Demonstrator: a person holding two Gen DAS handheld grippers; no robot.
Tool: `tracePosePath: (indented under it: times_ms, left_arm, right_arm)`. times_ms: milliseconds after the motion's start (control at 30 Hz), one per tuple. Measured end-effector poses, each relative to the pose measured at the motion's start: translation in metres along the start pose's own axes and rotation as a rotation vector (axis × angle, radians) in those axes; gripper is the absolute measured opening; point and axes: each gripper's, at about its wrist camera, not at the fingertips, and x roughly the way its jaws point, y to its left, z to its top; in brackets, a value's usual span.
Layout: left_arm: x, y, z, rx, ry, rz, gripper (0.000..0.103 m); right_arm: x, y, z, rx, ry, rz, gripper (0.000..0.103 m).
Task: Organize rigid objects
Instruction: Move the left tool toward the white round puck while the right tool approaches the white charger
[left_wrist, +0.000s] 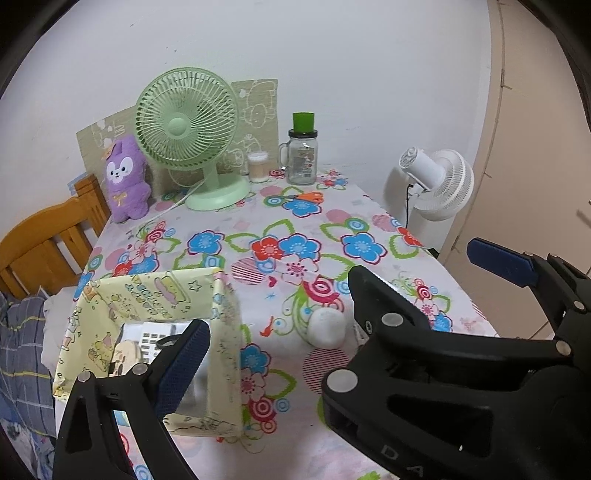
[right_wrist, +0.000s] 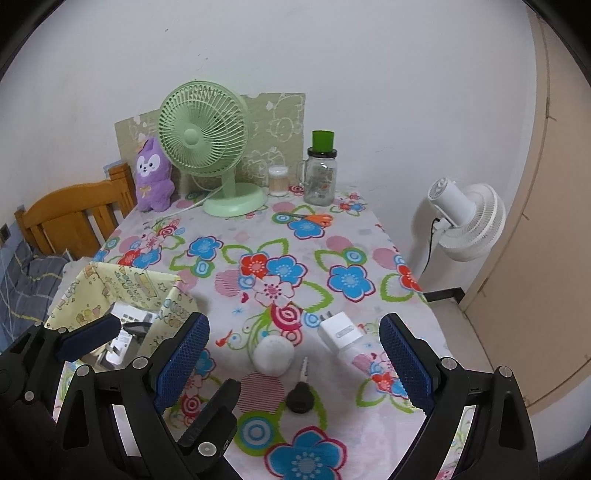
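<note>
A: Step in hand, by the look of it: between picks; yellow box (right_wrist: 110, 295) at the near-left of the table (right_wrist: 369, 221), already holding a few items; three loose things left on the cloth to the right of the box.

B: Which three?

A: White round object (right_wrist: 274, 355) nearest the box; white charger (right_wrist: 341, 332) just beyond and right of it; black key (right_wrist: 301, 391) nearer the camera, just beside the round object, not clearly touching.

B: Gripper state?

A: Right gripper (right_wrist: 293, 365) spread wide, nothing between the pads, round object and key lying in the gap below; left gripper (left_wrist: 280, 328) also wide apart in its own view, empty, one blue pad (left_wrist: 184, 369) in front of the box opening.

B: Next move?

A: Probably a descent of the right gripper onto one loose item; key flat and thin, so a low, edge-on pinch needed; round object likely to roll if clipped off-centre; then a carry left over the box wall and a release inside.

B: Hidden or unclear?

A: Box contents mostly covered by the left finger; something grey-white with a grid of keys, maybe a calculator, plus a round pale piece, cannot tell more; box's near wall blurred. Key's blade small and hard to read; charger prongs barely visible. Behind the box, far end: green fan (right_wrist: 203, 144), purple plush (right_wrist: 153, 173), glass jar (right_wrist: 319, 177), orange scissors (right_wrist: 314, 219); likely not part of the sort.
</note>
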Motion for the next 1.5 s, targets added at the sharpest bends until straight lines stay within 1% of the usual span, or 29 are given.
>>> tracePosePath:
  times_ms: [133, 500, 733, 833, 1033, 1167, 1233, 1300, 1400, 1500]
  left_arm:
    - [0.001, -0.009, -0.001, 0.000, 0.000, -0.019, 0.099]
    - [0.017, -0.030, -0.007, -0.004, 0.015, -0.034, 0.099]
    - [0.027, -0.044, -0.011, -0.003, 0.010, -0.025, 0.099]
    - [0.031, -0.050, -0.015, 0.000, 0.003, -0.018, 0.101]
    - [0.046, -0.053, -0.024, -0.009, 0.026, -0.023, 0.103]
    - [0.057, -0.051, -0.034, -0.035, 0.032, -0.007, 0.103]
    - [0.062, -0.049, -0.039, -0.059, 0.006, -0.001, 0.103]
    - [0.067, -0.047, -0.044, -0.084, -0.019, 0.022, 0.103]
    - [0.078, -0.048, -0.049, -0.096, -0.005, 0.027, 0.103]
    - [0.087, -0.051, -0.052, -0.083, 0.013, 0.035, 0.103]
  right_arm:
    - [-0.002, -0.010, -0.003, 0.012, -0.012, -0.008, 0.095]
    - [0.008, -0.033, -0.015, 0.019, 0.007, -0.025, 0.095]
    - [0.014, -0.047, -0.024, 0.028, 0.008, -0.017, 0.095]
    - [0.018, -0.052, -0.028, 0.015, 0.009, -0.023, 0.095]
    - [0.027, -0.057, -0.040, 0.005, 0.013, -0.047, 0.095]
    - [0.034, -0.059, -0.048, 0.010, 0.016, -0.027, 0.095]
    - [0.039, -0.059, -0.055, 0.011, 0.017, -0.023, 0.095]
    - [0.044, -0.059, -0.060, 0.016, 0.024, -0.028, 0.095]
    - [0.051, -0.065, -0.067, 0.039, 0.038, -0.020, 0.095]
    - [0.059, -0.069, -0.074, 0.055, 0.051, -0.010, 0.095]
